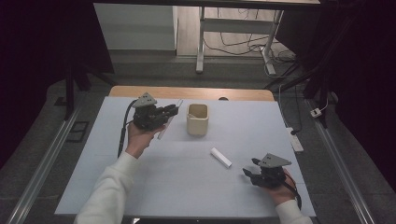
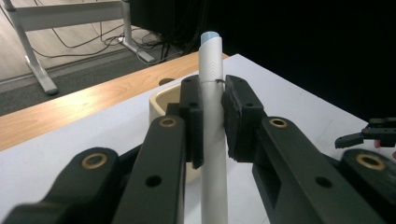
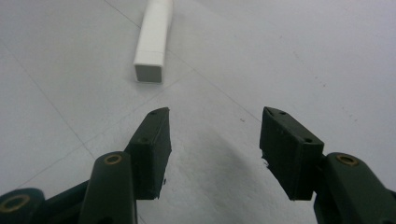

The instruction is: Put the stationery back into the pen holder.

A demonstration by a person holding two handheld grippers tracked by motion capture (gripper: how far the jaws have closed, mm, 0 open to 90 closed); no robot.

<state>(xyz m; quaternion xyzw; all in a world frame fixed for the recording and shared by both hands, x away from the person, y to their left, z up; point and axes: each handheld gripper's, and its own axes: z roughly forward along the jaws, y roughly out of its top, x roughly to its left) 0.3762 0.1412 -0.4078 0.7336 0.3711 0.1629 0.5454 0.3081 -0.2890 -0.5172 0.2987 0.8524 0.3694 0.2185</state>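
The left tool [image 2: 212, 126] is clamped on a white pen [image 2: 211, 93] — held above the desk [image 1: 187, 182], just left of the beige cup [image 1: 197, 119]. The right tool [image 3: 212, 154] stands apart, empty — the white cap [image 3: 153, 39] lies on the desk just ahead of it.

From above, my table sheet [image 1: 187, 172] is evenly and softly lit, pale blue-grey, while the left and right edges of the frame sink into near black. The floor strip at upper centre is brighter, as if lit from beyond. Shadows under my hands are faint. The high view is a bit soft and grainy. In my left gripper view the pen [image 2: 212, 140] is sharp and bright against a black upper right; the jaws at the bottom blur. In my right gripper view a soft shadow lies between my jaws; the white cap [image 3: 152, 42] glares slightly
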